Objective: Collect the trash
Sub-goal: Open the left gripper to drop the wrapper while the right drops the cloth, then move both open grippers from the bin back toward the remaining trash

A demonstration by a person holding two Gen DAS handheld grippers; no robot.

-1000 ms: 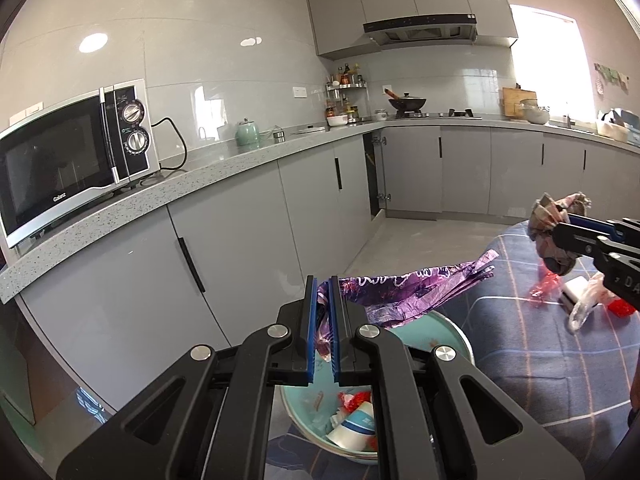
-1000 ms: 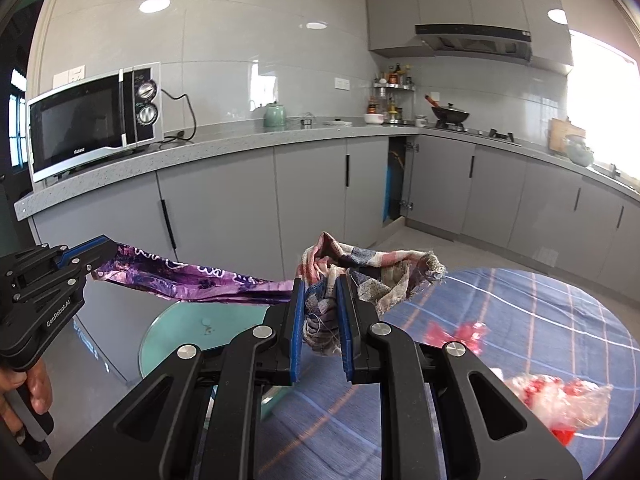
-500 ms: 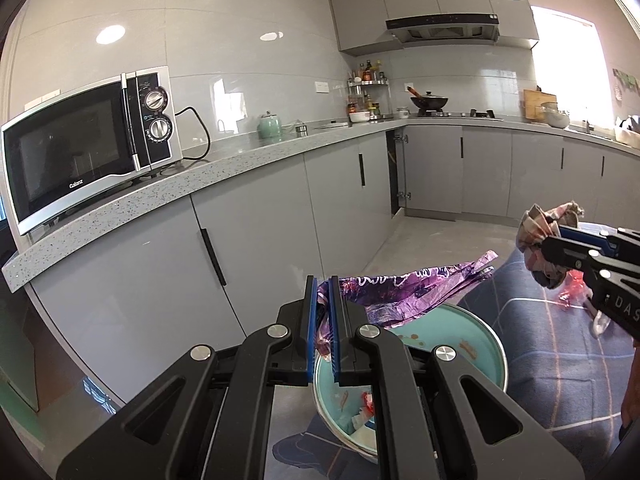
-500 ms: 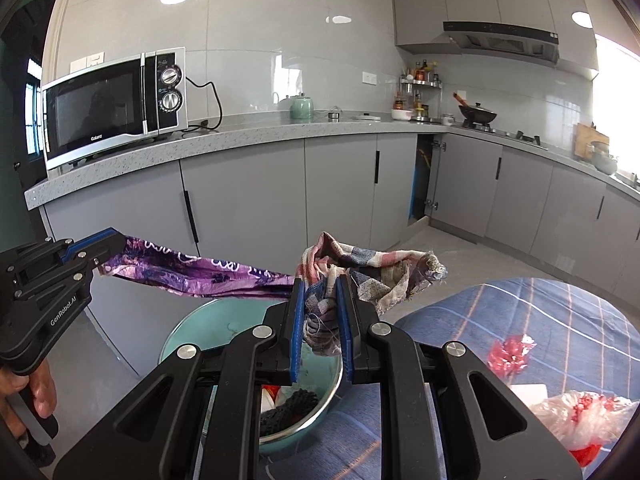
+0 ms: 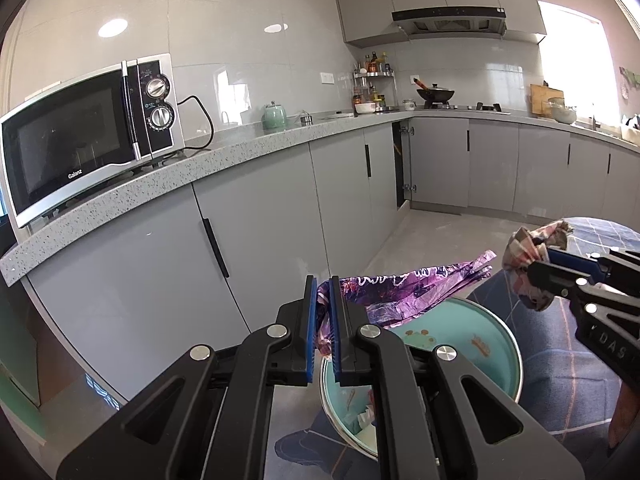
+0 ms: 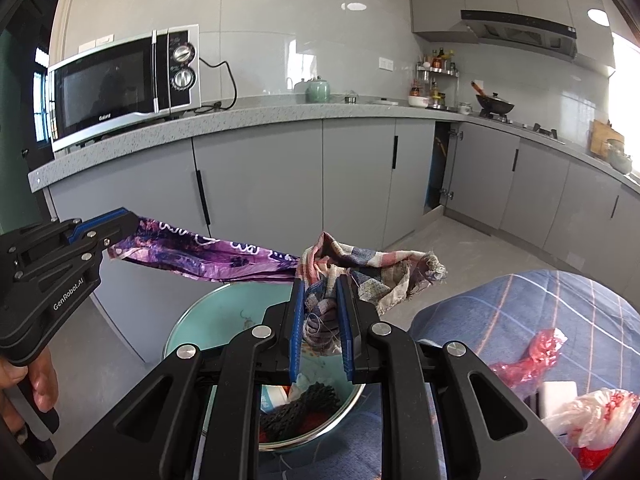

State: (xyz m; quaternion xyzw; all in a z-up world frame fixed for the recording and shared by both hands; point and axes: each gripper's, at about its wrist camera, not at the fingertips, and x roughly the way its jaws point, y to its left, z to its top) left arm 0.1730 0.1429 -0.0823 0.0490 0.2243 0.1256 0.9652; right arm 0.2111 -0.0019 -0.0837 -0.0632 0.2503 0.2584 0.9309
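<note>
My left gripper point(image 5: 325, 294) is shut on one end of a purple plastic bag point(image 5: 416, 288), which stretches level to the right above a teal basin point(image 5: 472, 340). The same purple bag point(image 6: 208, 254) runs from the left gripper point(image 6: 126, 220) toward my right gripper point(image 6: 320, 284), which is shut on a crumpled plaid rag point(image 6: 372, 270). In the left wrist view the right gripper point(image 5: 538, 266) holds the rag point(image 5: 528, 246) just right of the bag's end. Both hang over the teal basin point(image 6: 208, 316), which holds paper scraps and a dark lump point(image 6: 300, 410).
The basin stands on a blue checked tablecloth point(image 6: 520, 308). Red and clear plastic wrappers point(image 6: 536, 356) and a white box point(image 6: 558, 398) lie on the cloth at the right. Grey cabinets point(image 5: 256, 232), a counter and a microwave point(image 5: 88, 136) stand behind. A hand point(image 6: 40, 380) holds the left gripper's handle.
Both grippers have shifted toward the basin with their loads, so it now sits under the bag and rag. The wrappers on the cloth have slid to the right edge.
</note>
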